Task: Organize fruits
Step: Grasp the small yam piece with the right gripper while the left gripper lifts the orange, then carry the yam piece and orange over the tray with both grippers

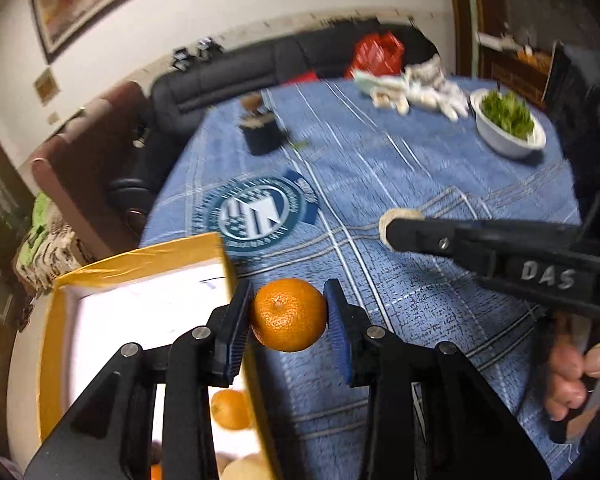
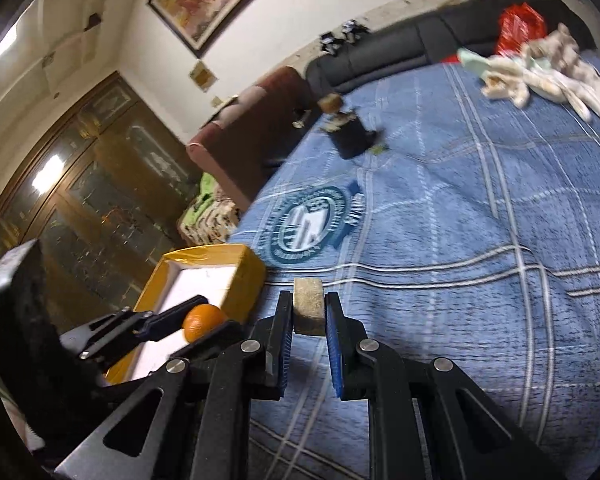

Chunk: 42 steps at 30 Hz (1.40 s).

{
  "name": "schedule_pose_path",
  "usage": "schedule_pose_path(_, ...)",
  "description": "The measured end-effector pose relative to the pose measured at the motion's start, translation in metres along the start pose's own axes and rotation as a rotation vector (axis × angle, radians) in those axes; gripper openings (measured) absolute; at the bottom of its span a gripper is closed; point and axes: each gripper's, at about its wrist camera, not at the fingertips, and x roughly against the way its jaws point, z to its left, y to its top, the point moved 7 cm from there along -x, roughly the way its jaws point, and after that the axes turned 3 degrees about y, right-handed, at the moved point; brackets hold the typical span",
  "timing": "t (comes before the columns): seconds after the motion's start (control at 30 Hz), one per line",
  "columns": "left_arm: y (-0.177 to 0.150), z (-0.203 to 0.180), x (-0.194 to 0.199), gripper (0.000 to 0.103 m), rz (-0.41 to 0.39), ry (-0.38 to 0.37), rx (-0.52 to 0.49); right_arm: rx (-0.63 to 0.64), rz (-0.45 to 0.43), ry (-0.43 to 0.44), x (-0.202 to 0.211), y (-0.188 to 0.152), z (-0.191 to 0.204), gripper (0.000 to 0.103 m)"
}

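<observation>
Right now an orange [image 1: 288, 315] sits clamped between the blue pads of the left tongs [image 1: 288, 316], lifted off the blue checked cloth of the surface [image 1: 420, 312], its dimpled stem end turned toward the left wrist camera. Just to its left stands a yellow box [image 1: 140, 258] with a white inside; another orange [image 1: 231, 409] and some paler fruit lie within, partly hidden by the tongs' arms. The near wall of the box lies between the held orange and the box's interior. To the right, the right tongs [image 2: 309, 312] are clenched on a small tan, blocky piece [image 2: 309, 306], held upright above the cloth; what it is cannot be told. Farther off on the surface stand a white bowl of greens [image 1: 506, 124], a dark holder [image 1: 262, 132] and a heap of pale wrappers [image 1: 416, 88].
</observation>
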Motion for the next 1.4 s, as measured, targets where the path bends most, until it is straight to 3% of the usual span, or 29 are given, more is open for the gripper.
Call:
schedule_pose_path(0.23, -0.008, 0.019, 0.047, 0.034, -0.097, 0.033, 0.05, 0.076, -0.019, 0.05, 0.004, -0.007, 0.031, 0.015)
schedule_pose_path(0.53, -0.019, 0.025, 0.075, 0.034, -0.139, 0.047, 0.059, 0.116, -0.004, 0.076, 0.001, -0.017, 0.046, 0.015)
schedule_pose_path(0.9, -0.032, 0.02, 0.082, 0.034, -0.129, 0.004, 0.083, 0.114, -0.002, 0.079, 0.0, -0.017, 0.045, 0.015)
schedule_pose_path(1.07, -0.045, 0.014, 0.079, 0.034, -0.1, -0.043, 0.097, 0.112, 0.001, 0.079, 0.0, -0.019, 0.045, 0.015)
schedule_pose_path(1.4, -0.065, 0.011, 0.073, 0.034, -0.054, -0.064, 0.11, 0.113, 0.009, 0.074, -0.002, -0.021, 0.045, 0.015)
